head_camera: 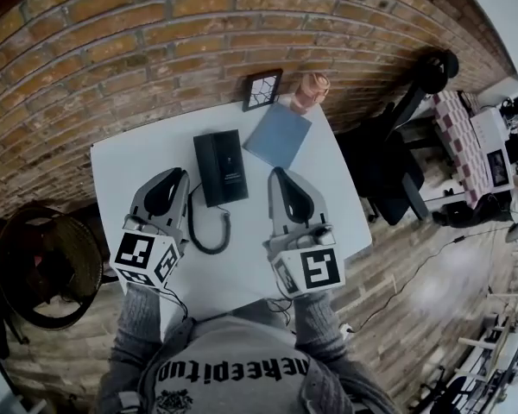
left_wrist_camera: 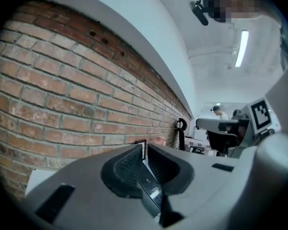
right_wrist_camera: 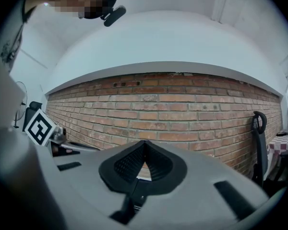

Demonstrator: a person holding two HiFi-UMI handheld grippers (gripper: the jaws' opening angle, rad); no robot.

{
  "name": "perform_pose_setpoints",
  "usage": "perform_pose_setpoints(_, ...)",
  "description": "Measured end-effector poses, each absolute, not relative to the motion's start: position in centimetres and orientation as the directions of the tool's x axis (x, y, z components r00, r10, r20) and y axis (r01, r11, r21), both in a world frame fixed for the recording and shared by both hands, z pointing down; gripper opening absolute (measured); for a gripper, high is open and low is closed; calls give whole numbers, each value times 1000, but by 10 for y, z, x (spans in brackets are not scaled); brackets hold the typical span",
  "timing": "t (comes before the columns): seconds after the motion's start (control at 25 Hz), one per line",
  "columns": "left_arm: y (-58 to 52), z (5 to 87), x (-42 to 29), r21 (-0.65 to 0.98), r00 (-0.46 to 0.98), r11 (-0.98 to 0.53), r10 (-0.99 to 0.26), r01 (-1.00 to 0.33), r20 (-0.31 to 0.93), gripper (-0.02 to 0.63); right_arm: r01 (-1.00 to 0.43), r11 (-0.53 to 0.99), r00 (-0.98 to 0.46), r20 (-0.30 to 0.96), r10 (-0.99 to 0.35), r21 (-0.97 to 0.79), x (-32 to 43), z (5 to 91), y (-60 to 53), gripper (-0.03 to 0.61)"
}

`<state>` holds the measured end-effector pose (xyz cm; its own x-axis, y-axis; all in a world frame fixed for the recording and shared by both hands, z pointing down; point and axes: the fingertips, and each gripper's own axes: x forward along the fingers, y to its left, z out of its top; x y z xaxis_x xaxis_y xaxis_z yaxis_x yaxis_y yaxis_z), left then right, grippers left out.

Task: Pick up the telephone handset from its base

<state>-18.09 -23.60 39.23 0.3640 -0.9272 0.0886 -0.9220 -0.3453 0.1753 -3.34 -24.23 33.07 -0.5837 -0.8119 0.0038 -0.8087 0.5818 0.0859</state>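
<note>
A black telephone (head_camera: 221, 167) lies on the white table (head_camera: 121, 166), its handset resting on the base and its coiled cord (head_camera: 209, 231) looping toward me. My left gripper (head_camera: 180, 176) is just left of the phone, jaws shut and empty. In the left gripper view the jaws (left_wrist_camera: 143, 150) meet at the tips, and a piece of the dark phone (left_wrist_camera: 151, 189) shows below them. My right gripper (head_camera: 278, 173) hovers to the right of the phone, and the right gripper view shows it (right_wrist_camera: 144, 146) shut with nothing held. Both grippers point at the brick wall.
A blue notebook (head_camera: 278, 134) lies behind and right of the phone. A small framed picture (head_camera: 262, 89) and a pink object (head_camera: 309, 91) stand at the table's back edge against the brick wall (head_camera: 155, 33). A black office chair (head_camera: 388, 158) stands right of the table, a round wire fan (head_camera: 43, 261) on the left.
</note>
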Motion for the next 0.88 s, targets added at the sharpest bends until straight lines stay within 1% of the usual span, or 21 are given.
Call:
perform_pose_setpoints(0.24,-251,451,-175,232,409,-360,-887,-904,215,14,-814,576,-574,54,-817,70,-33,348,-239,5)
perform_pose_setpoints(0.44,-261,488,-171,248,423,-357,-853,-900,306,18,-823,565,-560,82,-825,65,-29,356,-237,5)
perform_pose_setpoints(0.48,-263,495,-171,253,427,-358,-845,-899,321,27,-824,563,-558,87,-826,66,-28,358,-236,5)
perform_pose_setpoints(0.56,-267,508,-169,266,438,-361,-829,-894,348,73,-826,560,-553,96,-828,68,-27,360,-235,5)
perform_pose_setpoints(0.72,-275,534,-165,299,452,-353,-800,-886,394,93,-829,555,-547,105,-831,74,-25,365,-233,5)
perform_pose_setpoints(0.88,-282,557,-162,321,452,-335,-778,-886,436,98,-836,543,-532,124,-838,80,-18,368,-233,5)
